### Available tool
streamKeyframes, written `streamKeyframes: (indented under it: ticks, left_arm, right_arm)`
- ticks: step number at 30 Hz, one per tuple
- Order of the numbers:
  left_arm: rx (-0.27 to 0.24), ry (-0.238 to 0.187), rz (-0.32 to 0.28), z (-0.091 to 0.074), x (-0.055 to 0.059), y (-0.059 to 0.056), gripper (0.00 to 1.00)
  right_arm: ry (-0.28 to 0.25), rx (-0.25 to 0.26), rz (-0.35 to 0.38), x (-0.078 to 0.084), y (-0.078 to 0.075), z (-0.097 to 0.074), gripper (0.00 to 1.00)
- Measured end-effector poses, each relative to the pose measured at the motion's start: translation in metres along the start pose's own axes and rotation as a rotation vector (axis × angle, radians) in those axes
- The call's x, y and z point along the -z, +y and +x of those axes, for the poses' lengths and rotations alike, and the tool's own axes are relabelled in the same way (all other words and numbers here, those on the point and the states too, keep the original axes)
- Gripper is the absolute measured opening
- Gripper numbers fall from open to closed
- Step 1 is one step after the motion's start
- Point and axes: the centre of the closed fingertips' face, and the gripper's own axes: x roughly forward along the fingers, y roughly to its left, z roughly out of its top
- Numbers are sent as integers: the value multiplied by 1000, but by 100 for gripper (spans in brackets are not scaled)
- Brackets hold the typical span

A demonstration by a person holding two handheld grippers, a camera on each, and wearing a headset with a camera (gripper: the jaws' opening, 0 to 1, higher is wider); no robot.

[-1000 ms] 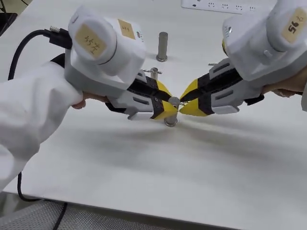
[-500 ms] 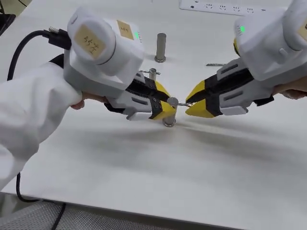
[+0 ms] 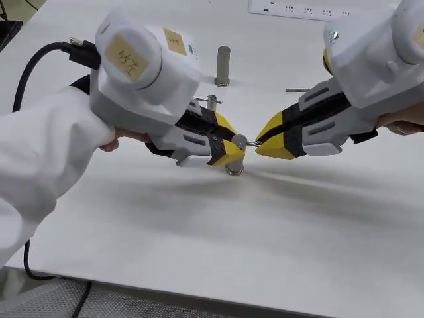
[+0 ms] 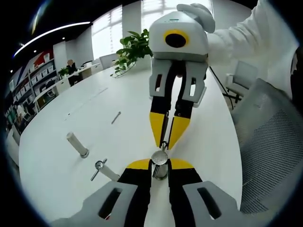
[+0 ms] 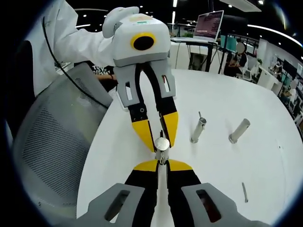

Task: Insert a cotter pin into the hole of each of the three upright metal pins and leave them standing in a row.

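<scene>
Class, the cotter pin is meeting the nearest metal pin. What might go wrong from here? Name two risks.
1. The right hand-held gripper pinches the cotter pin by its tips, so it may twist or slip when pushed.
2. The left hand-held gripper, clamped on the nearest metal pin, sits close to the middle pin; pulling away might knock it over.

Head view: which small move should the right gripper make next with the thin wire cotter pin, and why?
Probably push the right gripper a little toward the left gripper. Its thin wire cotter pin looks only partly through the nearest short grey upright metal pin, which the left gripper clamps steady.
</scene>
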Motion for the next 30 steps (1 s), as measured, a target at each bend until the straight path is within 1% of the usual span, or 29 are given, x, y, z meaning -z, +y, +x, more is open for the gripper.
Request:
streamKeyframes:
  ticks: [5, 13, 16, 18, 21, 22, 23, 24, 25, 26, 28, 29, 30]
  left_arm:
    - [0, 1, 4, 0, 0, -1, 10]
    - [0, 4, 10, -1, 0, -2, 10]
    - [0, 3, 6, -1, 0, -2, 10]
    - [-3, -1, 8, -1, -1, -3, 10]
    - [-7, -20, 16, -3, -2, -3, 11]
    - [-9, -21, 16, -3, -2, -3, 13]
    - [-13, -20, 10, -4, -1, -2, 17]
    - [-13, -14, 11, -5, 1, -3, 21]
    - [-17, -9, 17, -7, 4, -3, 26]
    - [-23, -10, 16, -8, 5, -2, 29]
    - [-36, -30, -3, -11, 5, -2, 37]
    - [-34, -48, -10, -12, 5, -3, 39]
    - [-19, -70, -37, -14, 5, -8, 40]
  right_arm:
    - [7, -2, -34, -5, 1, 4, 0]
    - [25, -4, -70, -6, 2, 6, 0]
    - [26, -3, -72, -6, 2, 5, 0]
    - [30, 2, -59, -5, 2, 5, 1]
    - [25, 16, -52, -5, 1, 4, 4]
    - [22, 23, -45, -6, 0, 4, 7]
    - [21, 47, -32, -5, -3, 3, 14]
    - [20, 56, -33, -5, -4, 3, 18]
    - [17, 54, -35, -5, -3, 2, 20]
    - [13, 53, -28, -5, -2, 2, 20]
    - [0, 54, -16, -5, -3, 2, 18]
    - [-2, 55, -13, -5, -3, 2, 19]
    - [-6, 57, -9, -5, -2, 3, 19]
